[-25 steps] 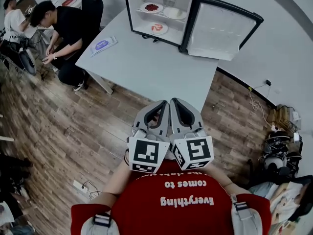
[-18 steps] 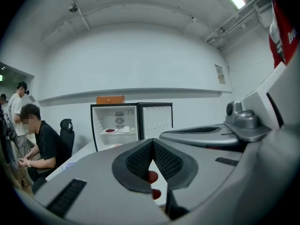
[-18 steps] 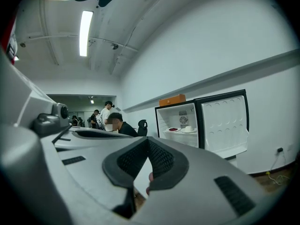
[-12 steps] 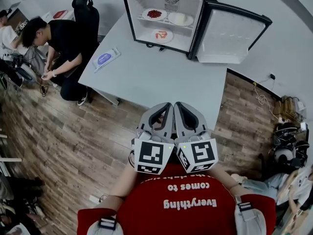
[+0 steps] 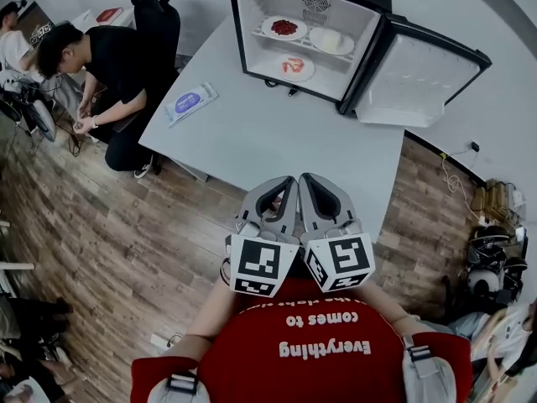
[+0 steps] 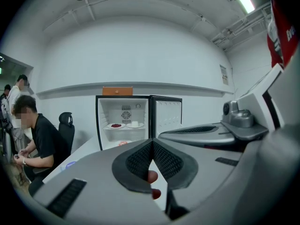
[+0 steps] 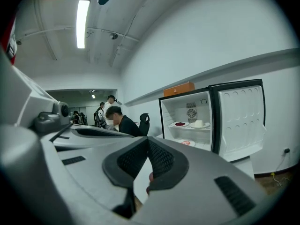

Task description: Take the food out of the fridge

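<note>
Bright, even indoor light. The long white ceiling tube lamp [image 7: 82, 22] blows out in right gripper view, with a similar glare streak top right in left gripper view. Inside of the open white fridge [image 5: 306, 36] is near-clipped. Shadows on the pale grey desk [image 5: 277, 133] are faint. Heavy fisheye: walls bow, and both gripper views have black vignette corners. Head view is sharp with muted colours.

White table [image 5: 277, 137] with open fridge [image 5: 249, 23], blue packet [image 5: 191, 103]

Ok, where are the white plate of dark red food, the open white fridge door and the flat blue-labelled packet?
White plate of dark red food [image 5: 268, 28]: head view, left rim.
Open white fridge door [image 5: 424, 74]: head view, inner panel.
Flat blue-labelled packet [image 5: 190, 102]: head view, blue label.
</note>
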Tool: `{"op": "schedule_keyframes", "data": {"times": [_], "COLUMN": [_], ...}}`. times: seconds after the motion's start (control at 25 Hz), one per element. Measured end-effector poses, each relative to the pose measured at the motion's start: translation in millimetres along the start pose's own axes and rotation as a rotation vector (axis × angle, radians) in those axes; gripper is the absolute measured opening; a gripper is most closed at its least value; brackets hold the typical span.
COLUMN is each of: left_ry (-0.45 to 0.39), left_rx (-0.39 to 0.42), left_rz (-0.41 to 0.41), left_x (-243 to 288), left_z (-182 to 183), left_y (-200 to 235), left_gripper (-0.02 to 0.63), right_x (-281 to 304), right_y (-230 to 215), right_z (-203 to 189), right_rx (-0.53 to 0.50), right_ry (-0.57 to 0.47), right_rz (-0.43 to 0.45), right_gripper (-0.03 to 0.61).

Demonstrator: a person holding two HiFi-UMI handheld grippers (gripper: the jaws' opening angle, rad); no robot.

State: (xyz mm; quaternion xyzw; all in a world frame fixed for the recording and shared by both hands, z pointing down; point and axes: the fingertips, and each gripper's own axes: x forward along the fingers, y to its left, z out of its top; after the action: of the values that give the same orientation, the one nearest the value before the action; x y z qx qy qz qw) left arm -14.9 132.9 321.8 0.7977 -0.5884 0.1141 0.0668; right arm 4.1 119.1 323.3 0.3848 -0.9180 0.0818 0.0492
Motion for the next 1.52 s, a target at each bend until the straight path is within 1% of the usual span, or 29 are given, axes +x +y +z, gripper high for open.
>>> {"op": "schedule_keyframes", "data": {"times": [0.12, 0.28, 0.36, 0.44, 0.52, 0.8, 0.92, 1.0, 1.12, 1.28, 1.32, 1.4, 1.52], "left_ry": [0.013, 0.041, 0.052, 0.060, 0.073, 0.109, 0.133, 0.150, 0.176, 0.206, 0.205, 0.197, 0.194], "left_rx": [0.013, 0.036, 0.049, 0.048, 0.047, 0.037, 0.029, 0.037, 0.057, 0.056, 0.053, 0.044, 0.015], "left_rz": [0.001, 0.021, 0.033, 0.032, 0.029, 0.022, -0.002, -0.024, -0.061, -0.103, -0.107, -0.110, -0.118], "left_x": [18, 46, 61, 76, 91, 142, 164, 180, 204, 232, 237, 247, 259], "left_z": [2, 8, 12, 14, 14, 5, -5, -11, -20, -31, -31, -29, -28], "left_y": [18, 61, 82, 98, 112, 146, 150, 150, 146, 142, 142, 144, 149], "left_gripper": [0.005, 0.005, 0.006, 0.005, 0.005, 0.005, 0.005, 0.005, 0.005, 0.005, 0.005, 0.005, 0.005], "right_x": [28, 72, 92, 109, 125, 178, 193, 204, 226, 265, 277, 302, 337], "right_y": [-8, -12, -18, -30, -45, -95, -114, -132, -168, -218, -231, -255, -279], "right_z": [0, 3, -2, -9, -13, -20, -28, -37, -61, -112, -121, -135, -154], "right_rx": [0.023, 0.084, 0.070, 0.045, 0.058, 0.160, 0.192, 0.237, 0.317, 0.418, 0.448, 0.526, 0.686], "right_ry": [0.021, 0.047, 0.071, 0.102, 0.123, 0.138, 0.154, 0.166, 0.196, 0.293, 0.303, 0.307, 0.309], "right_rz": [0.041, 0.163, 0.210, 0.232, 0.236, 0.174, 0.152, 0.135, 0.080, -0.014, -0.035, -0.070, -0.097], "right_gripper": [0.012, 0.012, 0.012, 0.012, 0.012, 0.014, 0.014, 0.015, 0.015, 0.021, 0.033, 0.087, 0.114]}}
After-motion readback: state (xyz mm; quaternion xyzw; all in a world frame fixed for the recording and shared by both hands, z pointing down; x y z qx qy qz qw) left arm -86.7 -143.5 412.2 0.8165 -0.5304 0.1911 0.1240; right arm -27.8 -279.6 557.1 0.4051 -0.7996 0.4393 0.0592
